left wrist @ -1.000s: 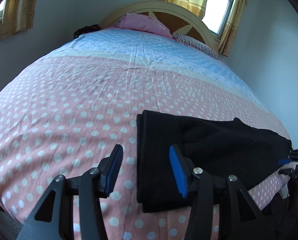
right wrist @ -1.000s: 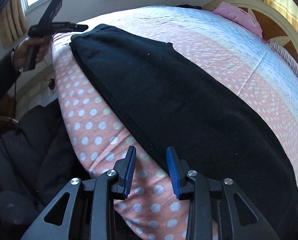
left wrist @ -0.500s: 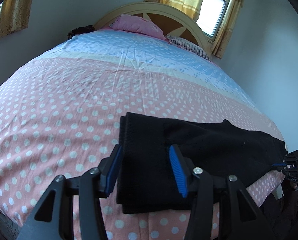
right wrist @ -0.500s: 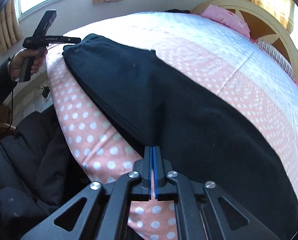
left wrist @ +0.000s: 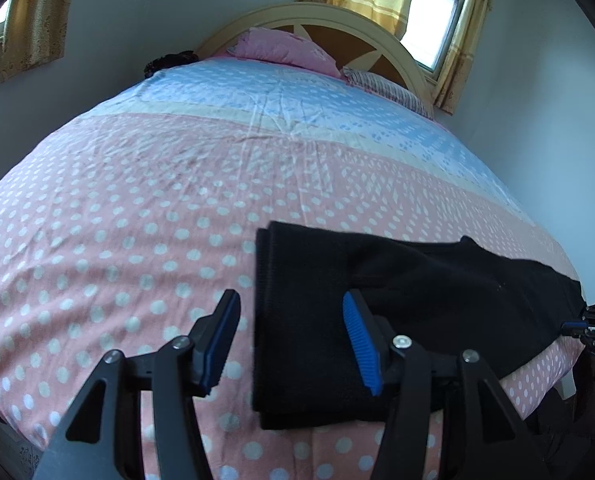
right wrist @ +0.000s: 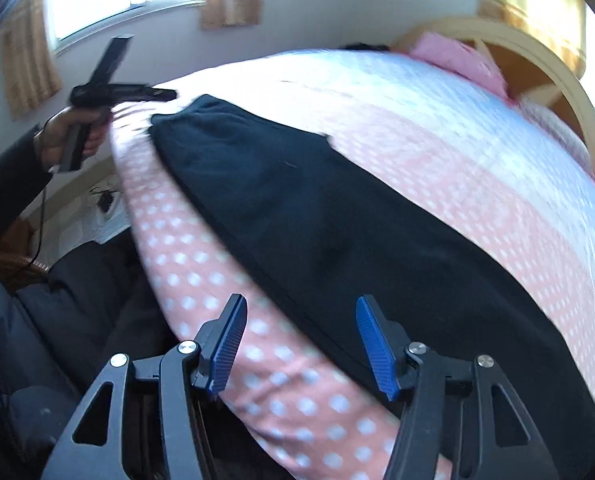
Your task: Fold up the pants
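R wrist view is motion-blurred; bedspread (right wrist: 437, 152) dots smear and the far pillow (right wrist: 457, 58) is a pink blob; the pants' (right wrist: 337, 232) near end runs out of frame at lower R, so that end can't be made out. In the L wrist view the pants (left wrist: 417, 300) are partly covered by the gripper's own R finger, and their far end disappears at the bed edge by the other tool; the person is cut off, only dark clothing at the frame edges.

Pants lie flat on the pink dotted part of the bedspread (left wrist: 137, 220), near the bed's side edge, lengthwise along it, folded w/ a straight edge at one end.

L gripper (left wrist: 293, 340) hovers low over that straight end, fingers wide apart, one pad (left wrist: 217, 340) over bare bedspread, the other over the cloth; nothing pinched. Seen from the R wrist cam, the left gripper (right wrist: 153, 94) is held level in a hand (right wrist: 71, 134) beside the pants' far end.

R gripper (right wrist: 297, 340) is spread wide too, straddling the pants' long edge; whether it touches is unclear.
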`<act>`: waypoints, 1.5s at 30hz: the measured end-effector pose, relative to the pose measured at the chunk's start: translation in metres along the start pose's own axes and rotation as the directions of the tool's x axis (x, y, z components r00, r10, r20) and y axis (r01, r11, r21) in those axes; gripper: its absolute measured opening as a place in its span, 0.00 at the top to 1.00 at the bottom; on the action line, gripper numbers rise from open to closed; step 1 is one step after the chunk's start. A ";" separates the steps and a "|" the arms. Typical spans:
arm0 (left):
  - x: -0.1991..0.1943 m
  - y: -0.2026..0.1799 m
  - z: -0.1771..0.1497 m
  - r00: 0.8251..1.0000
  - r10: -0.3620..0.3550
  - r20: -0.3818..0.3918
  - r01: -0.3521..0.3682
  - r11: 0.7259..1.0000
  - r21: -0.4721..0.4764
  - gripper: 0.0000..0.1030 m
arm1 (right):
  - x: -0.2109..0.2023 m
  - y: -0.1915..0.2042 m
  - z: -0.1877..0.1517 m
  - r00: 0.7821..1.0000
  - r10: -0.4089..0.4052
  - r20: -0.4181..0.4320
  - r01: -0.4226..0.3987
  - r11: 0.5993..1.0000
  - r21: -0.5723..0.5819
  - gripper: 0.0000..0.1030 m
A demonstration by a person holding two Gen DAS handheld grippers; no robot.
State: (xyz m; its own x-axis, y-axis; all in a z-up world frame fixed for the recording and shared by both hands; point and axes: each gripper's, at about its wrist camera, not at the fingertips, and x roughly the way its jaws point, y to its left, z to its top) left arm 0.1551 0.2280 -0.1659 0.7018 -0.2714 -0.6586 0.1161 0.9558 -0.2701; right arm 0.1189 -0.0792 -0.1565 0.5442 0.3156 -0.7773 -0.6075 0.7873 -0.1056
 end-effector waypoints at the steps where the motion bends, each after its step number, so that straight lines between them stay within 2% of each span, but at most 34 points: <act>1: -0.004 0.003 0.002 1.000 0.001 0.011 -0.001 1.000 -0.010 0.45 | 0.005 0.004 0.001 1.000 -0.009 -0.013 0.009 1.000 -0.019 0.43; 3: -0.010 0.009 0.005 0.999 0.010 0.032 -0.009 1.000 -0.027 0.45 | 0.014 0.009 0.003 0.999 -0.025 -0.024 0.024 0.999 -0.046 0.54; 5: -0.014 0.013 0.007 0.999 0.013 0.044 -0.011 0.999 -0.042 0.45 | 0.025 0.006 0.003 0.997 -0.053 -0.061 0.050 0.998 -0.047 1.00; 6: -0.014 0.014 0.007 0.999 0.012 0.046 -0.010 0.999 -0.045 0.45 | 0.027 0.005 0.003 0.995 -0.067 -0.070 0.064 0.997 -0.040 1.00; 9: -0.011 0.012 0.005 0.999 0.005 0.041 -0.003 0.999 -0.040 0.45 | 0.018 0.002 -0.001 0.996 -0.043 -0.074 0.041 0.999 -0.030 1.00; 14: -0.008 0.008 0.001 1.000 -0.011 0.028 0.011 0.999 -0.032 0.45 | 0.019 -0.003 -0.020 0.990 -0.082 -0.115 0.080 0.997 -0.025 1.00; 15: -0.008 0.007 0.001 1.000 -0.016 0.025 0.016 0.999 -0.030 0.45 | 0.019 -0.005 -0.022 0.991 -0.078 -0.110 0.077 0.997 -0.015 1.00; 17: -0.006 0.006 -0.001 1.000 -0.020 0.015 0.021 0.999 -0.026 0.45 | 0.015 -0.013 -0.023 0.997 -0.020 -0.075 0.022 0.999 0.038 1.00; 18: -0.003 0.005 -0.002 1.000 -0.020 0.005 0.020 1.000 -0.022 0.45 | 0.014 -0.015 -0.021 0.997 -0.026 -0.067 0.029 0.998 0.055 0.99; 19: -0.001 0.004 -0.004 1.000 -0.019 -0.005 0.019 1.000 -0.019 0.45 | 0.014 -0.014 -0.019 0.997 -0.032 -0.065 0.036 0.998 0.050 0.95; 20: 0.001 0.004 -0.006 1.000 -0.017 -0.016 0.016 1.000 -0.015 0.45 | 0.013 -0.011 -0.017 0.998 -0.033 -0.059 0.035 0.999 0.038 0.79; 21: 0.005 0.001 -0.009 1.000 -0.006 -0.029 0.006 1.000 -0.003 0.45 | 0.013 -0.007 -0.015 0.998 -0.028 -0.050 0.029 0.999 0.020 0.68; 22: 0.007 -0.001 -0.011 0.999 0.004 -0.040 -0.004 1.000 0.010 0.45 | 0.012 -0.002 -0.013 0.999 -0.019 -0.035 0.019 1.000 0.005 0.53; 23: 0.009 -0.004 -0.014 0.999 0.014 -0.051 -0.012 1.000 0.024 0.45 | 0.012 0.002 -0.011 1.000 -0.010 -0.023 0.010 1.000 -0.007 0.50; 27: 0.011 -0.010 -0.017 0.998 0.008 -0.058 -0.006 0.999 0.039 0.40 | 0.026 0.016 -0.003 0.998 -0.061 -0.034 0.059 0.997 -0.052 0.51; 28: 0.012 -0.011 -0.017 0.998 0.010 -0.059 -0.007 0.999 0.039 0.40 | 0.031 0.016 -0.003 0.996 -0.082 -0.038 0.079 0.995 -0.062 0.55; 31: 0.011 -0.010 -0.017 0.998 0.004 -0.058 -0.002 0.999 0.037 0.40 | 0.040 0.016 -0.002 0.990 -0.132 -0.054 0.127 0.988 -0.092 0.93; 32: 0.011 -0.010 -0.017 0.998 0.003 -0.058 -0.001 0.999 0.036 0.40 | 0.037 0.014 -0.001 0.992 -0.114 -0.051 0.110 0.991 -0.076 0.96; 36: 0.010 -0.010 -0.017 0.998 -0.004 -0.059 0.006 0.999 0.031 0.40 | 0.016 0.002 -0.003 0.994 -0.101 -0.039 0.099 0.994 -0.044 0.97; 40: 0.008 -0.012 -0.018 0.998 -0.013 -0.065 0.015 0.999 0.035 0.40 | 0.029 0.004 -0.012 0.992 -0.105 -0.077 0.101 0.993 -0.054 0.97; 45: 0.011 -0.019 -0.023 0.998 -0.005 -0.066 0.009 0.998 0.062 0.36 | 0.033 0.004 -0.010 0.993 -0.092 -0.067 0.090 0.995 -0.038 0.92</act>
State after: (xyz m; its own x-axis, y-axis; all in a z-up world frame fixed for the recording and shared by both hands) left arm 0.1445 0.2041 -0.1845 0.6534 -0.2826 -0.7023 0.1656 0.9586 -0.2317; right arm 0.1290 -0.0714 -0.1888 0.5578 0.2053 -0.8042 -0.5778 0.7917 -0.1986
